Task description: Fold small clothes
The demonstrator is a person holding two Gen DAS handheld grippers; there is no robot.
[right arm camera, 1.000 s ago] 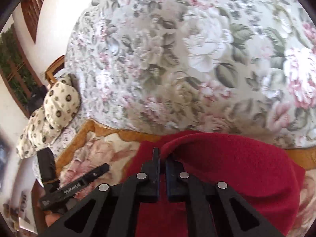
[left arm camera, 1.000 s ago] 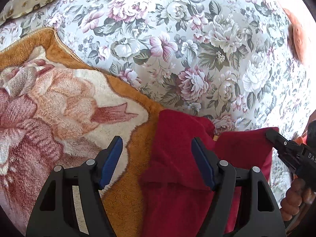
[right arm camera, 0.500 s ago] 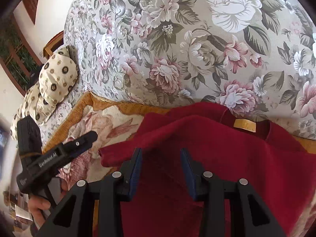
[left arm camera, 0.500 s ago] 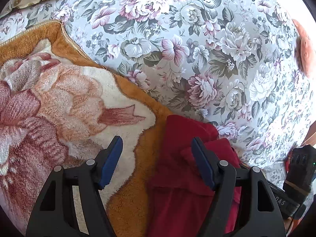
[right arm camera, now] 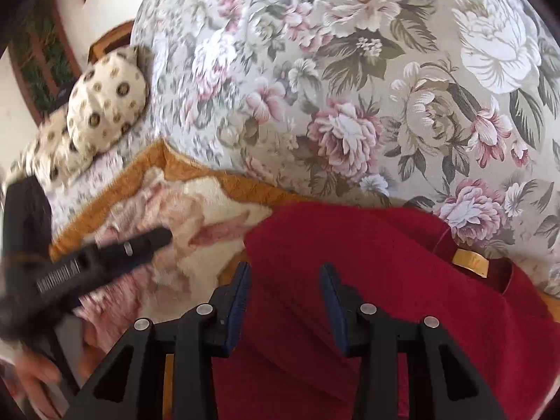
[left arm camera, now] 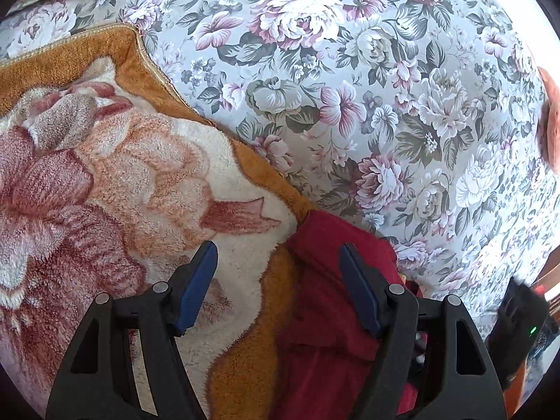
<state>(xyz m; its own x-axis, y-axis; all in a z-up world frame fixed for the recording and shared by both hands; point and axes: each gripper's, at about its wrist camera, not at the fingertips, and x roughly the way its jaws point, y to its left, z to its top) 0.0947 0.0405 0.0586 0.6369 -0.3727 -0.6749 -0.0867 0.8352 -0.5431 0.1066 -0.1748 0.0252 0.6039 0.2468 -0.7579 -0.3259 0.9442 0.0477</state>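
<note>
Lying on the orange blanket (left arm camera: 245, 367) and flowered sheet (left arm camera: 350, 87), the red garment (right arm camera: 367, 262) sits under the right gripper (right arm camera: 285, 297), jaws just opened, empty; left gripper (left arm camera: 276, 287) gapes wide, empty.

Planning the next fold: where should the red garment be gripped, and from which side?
Grip the red garment at its left folded edge, probably coming in low from the blanket side. That edge lies raised and free there, nearest the open left gripper. The neckline with the yellow label lies flat, harder to pinch.
</note>
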